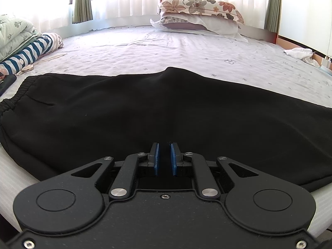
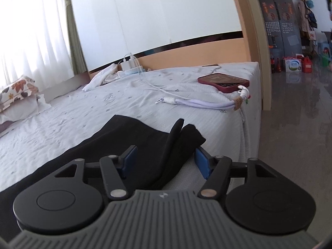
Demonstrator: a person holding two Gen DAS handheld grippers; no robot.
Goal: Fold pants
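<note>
Black pants (image 1: pixel 145 108) lie flat across the pale bed sheet (image 1: pixel 145 49), with the elastic waistband (image 1: pixel 12 101) at the left. My left gripper (image 1: pixel 165 158) sits over the pants' near edge. Its blue pads (image 1: pixel 156 159) stand almost together, with dark fabric pinched in the narrow gap. In the right wrist view the leg ends (image 2: pixel 128 137) lie near the bed's corner. My right gripper (image 2: pixel 166 155) is open and straddles them. An upright ridge of fabric (image 2: pixel 176 132) rises between its blue pads (image 2: pixel 202 162), which do not touch it.
Floral pillows (image 1: pixel 199 10) are stacked at the far end. Folded bedding and a striped cloth (image 1: pixel 27 49) lie at the left. A phone in a red case (image 2: pixel 224 82), a white cable bundle (image 2: pixel 197 103), a charger (image 2: pixel 128 64) and a white cloth (image 2: pixel 101 76) lie beyond the leg ends. The bed edge (image 2: pixel 251 124) drops to the floor on the right.
</note>
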